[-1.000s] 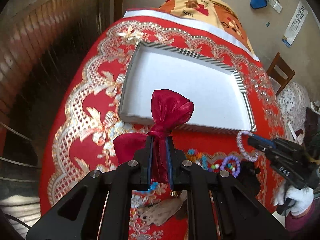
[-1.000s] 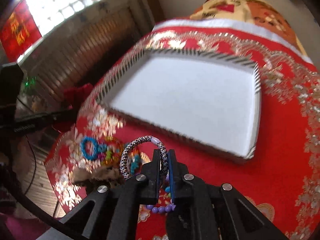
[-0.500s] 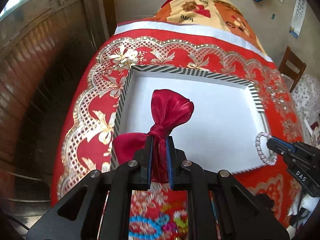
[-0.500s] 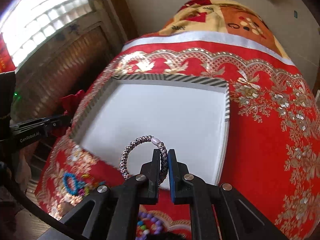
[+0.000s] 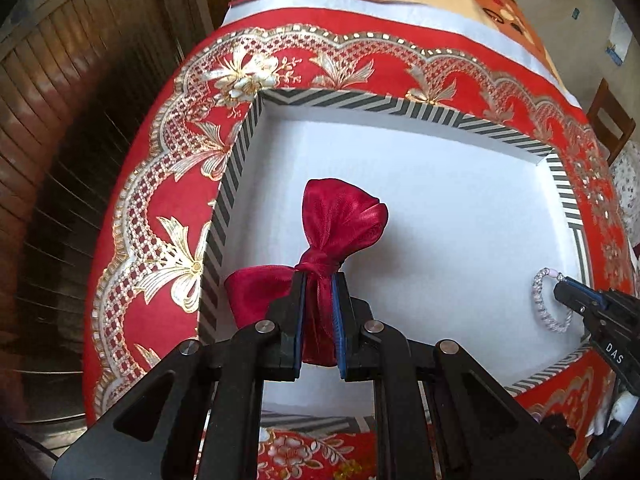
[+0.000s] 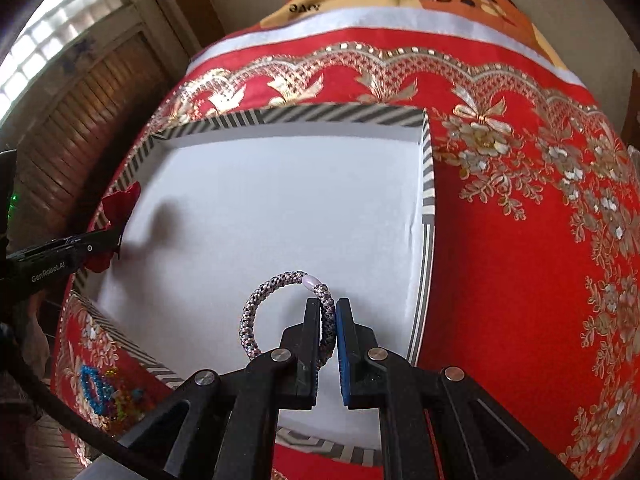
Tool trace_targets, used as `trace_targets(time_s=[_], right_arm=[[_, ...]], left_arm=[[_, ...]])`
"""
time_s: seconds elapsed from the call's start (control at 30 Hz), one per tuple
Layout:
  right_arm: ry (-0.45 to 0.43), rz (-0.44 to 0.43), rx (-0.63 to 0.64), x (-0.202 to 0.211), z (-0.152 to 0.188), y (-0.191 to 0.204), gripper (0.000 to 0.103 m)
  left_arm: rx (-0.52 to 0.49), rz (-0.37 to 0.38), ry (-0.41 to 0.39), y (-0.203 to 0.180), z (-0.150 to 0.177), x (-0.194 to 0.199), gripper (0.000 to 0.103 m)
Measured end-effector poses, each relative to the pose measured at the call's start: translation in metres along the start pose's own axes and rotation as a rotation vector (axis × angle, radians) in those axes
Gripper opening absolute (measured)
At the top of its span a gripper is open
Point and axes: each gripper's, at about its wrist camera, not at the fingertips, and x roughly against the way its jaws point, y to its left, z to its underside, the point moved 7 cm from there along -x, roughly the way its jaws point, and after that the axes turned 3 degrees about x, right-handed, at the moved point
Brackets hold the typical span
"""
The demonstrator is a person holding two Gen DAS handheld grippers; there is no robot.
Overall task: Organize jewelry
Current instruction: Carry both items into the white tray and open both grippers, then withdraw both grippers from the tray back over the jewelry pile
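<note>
My left gripper (image 5: 319, 280) is shut on the knot of a dark red satin bow (image 5: 340, 220) and holds it over the near left part of a white tray with a black-and-white striped rim (image 5: 320, 100). My right gripper (image 6: 329, 308) is shut on a braided grey-and-white hair band (image 6: 260, 300) with a pale bead, over the tray's (image 6: 428, 184) near right part. In the left wrist view the right gripper (image 5: 560, 286) and the band (image 5: 540, 304) show at the right. In the right wrist view the left gripper (image 6: 116, 240) and the bow (image 6: 120, 204) show at the left.
The tray lies on a red and gold patterned cloth (image 5: 160, 200) over the table. Blue and coloured bead jewelry (image 6: 96, 388) lies on the cloth in front of the tray. A wooden slatted wall (image 5: 60, 100) is at the left, a chair (image 5: 608, 116) at the far right.
Both grippers have moved forward from the cloth in front of the tray to over the tray's white floor, still holding the bow and the hair band.
</note>
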Motion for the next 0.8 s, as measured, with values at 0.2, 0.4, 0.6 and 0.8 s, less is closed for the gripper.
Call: trace_targets(time_s=[0.2, 0.4, 0.6, 0.8], right_arm=[[0.025, -0.009, 0.011, -0.007, 0.003, 0.004, 0.007], [-0.014, -0.045, -0.018, 0.01, 0.001, 0.007, 0.024], [-0.061, -0.07, -0.032, 0.037, 0.009, 0.018, 0.029], [-0.087, -0.077, -0.024, 0.057, 0.02, 0.031, 0.033]], left_arm=[[0.053, 0.056, 0.008, 0.003, -0.001, -0.004, 0.042], [0.068, 0.054, -0.01, 0.007, 0.002, 0.01, 0.043], [0.054, 0.021, -0.044, 0.006, 0.016, 0.035, 0.043], [0.021, -0.005, -0.083, -0.001, 0.037, 0.063, 0.043]])
